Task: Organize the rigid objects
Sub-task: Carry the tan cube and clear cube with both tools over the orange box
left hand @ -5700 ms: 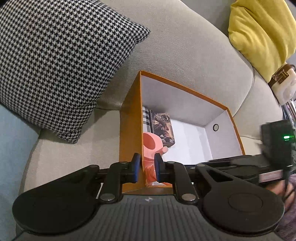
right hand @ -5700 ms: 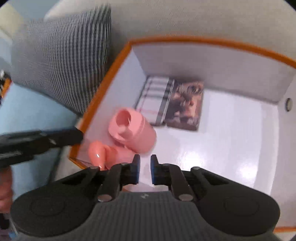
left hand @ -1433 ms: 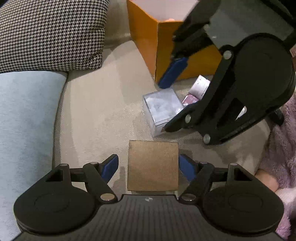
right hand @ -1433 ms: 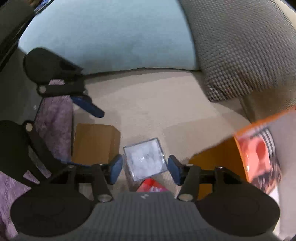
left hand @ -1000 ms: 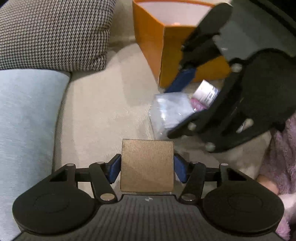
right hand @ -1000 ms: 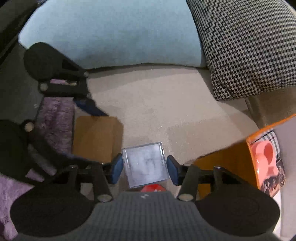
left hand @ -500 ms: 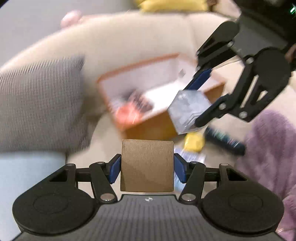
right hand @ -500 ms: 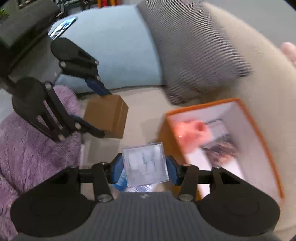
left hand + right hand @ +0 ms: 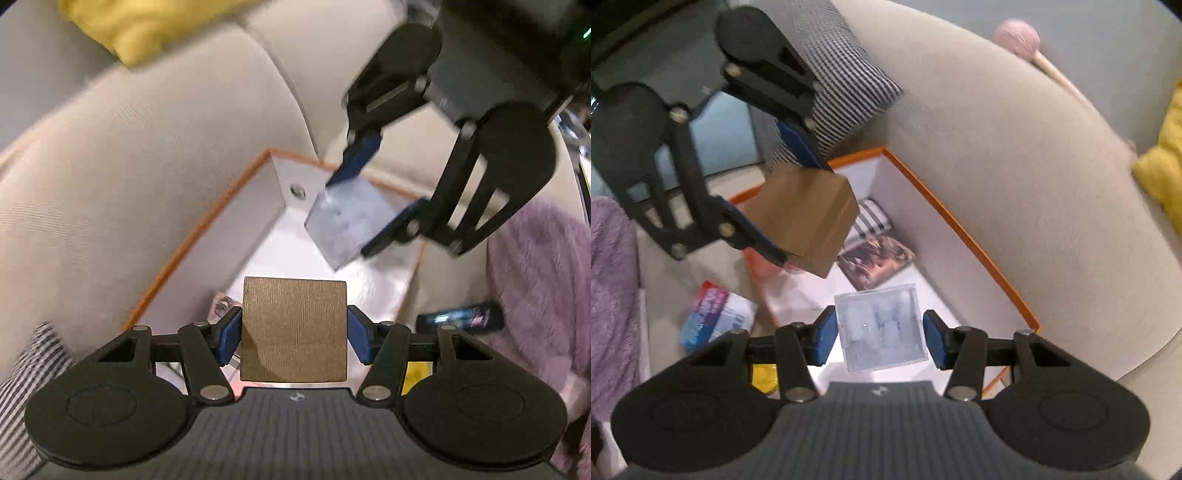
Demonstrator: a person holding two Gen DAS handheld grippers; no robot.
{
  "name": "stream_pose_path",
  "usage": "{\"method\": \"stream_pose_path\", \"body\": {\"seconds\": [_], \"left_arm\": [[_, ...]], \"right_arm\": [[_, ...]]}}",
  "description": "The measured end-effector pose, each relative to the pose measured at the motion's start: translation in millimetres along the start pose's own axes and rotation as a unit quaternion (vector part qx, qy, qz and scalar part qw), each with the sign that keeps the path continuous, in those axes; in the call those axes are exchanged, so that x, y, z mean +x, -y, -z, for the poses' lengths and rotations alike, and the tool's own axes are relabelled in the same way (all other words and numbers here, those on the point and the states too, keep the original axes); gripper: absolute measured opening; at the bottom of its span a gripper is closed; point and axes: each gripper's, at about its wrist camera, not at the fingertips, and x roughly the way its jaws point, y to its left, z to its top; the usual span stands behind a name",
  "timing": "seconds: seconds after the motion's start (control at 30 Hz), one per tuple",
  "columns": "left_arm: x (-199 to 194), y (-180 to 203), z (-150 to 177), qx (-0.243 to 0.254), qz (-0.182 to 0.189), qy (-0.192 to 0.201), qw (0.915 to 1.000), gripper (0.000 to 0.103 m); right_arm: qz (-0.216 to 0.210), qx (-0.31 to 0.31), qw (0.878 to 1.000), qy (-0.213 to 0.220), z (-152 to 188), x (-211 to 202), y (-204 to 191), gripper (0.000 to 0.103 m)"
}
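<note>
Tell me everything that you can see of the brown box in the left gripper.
The brown box is a plain block, cardboard or wood by its look, with a fine-grained face and no print. The left gripper is shut on it, one blue pad on each side. In the right wrist view it hangs tilted in the air above the near end of the orange bin. Only the pads touch it.

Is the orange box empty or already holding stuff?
Holding stuff: the orange box has a striped item and a printed case on its white floor.

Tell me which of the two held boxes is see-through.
The clear plastic box in the right gripper; the left gripper holds an opaque brown box.
</note>
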Motion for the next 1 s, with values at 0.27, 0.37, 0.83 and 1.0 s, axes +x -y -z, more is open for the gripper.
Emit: {"method": "stream_pose_path", "body": {"seconds": [0.27, 0.37, 0.83, 1.0], "left_arm": [[79.5, -20.2, 8.7, 0.054, 0.085, -0.078, 0.9918, 0.068], [93.9, -20.4, 12.8, 0.066, 0.121, -0.100, 0.9854, 0.068], [120.9, -15.8, 18.0, 0.155, 0.138, -0.147, 0.9670, 0.069], [111.4, -13.9, 23.0, 0.175, 0.104, -0.143, 0.9684, 0.078]], "right_arm": [[-0.035, 0.013, 0.999, -0.027, 13.0, 43.6, 18.7, 0.051], [-0.057, 0.018, 0.998, -0.035, 15.2, 61.1, 21.8, 0.051], [-0.099, 0.011, 0.994, -0.052, 14.9, 98.5, 16.6, 0.052], [-0.116, 0.009, 0.992, -0.058, 13.8, 102.5, 13.1, 0.052]]}}
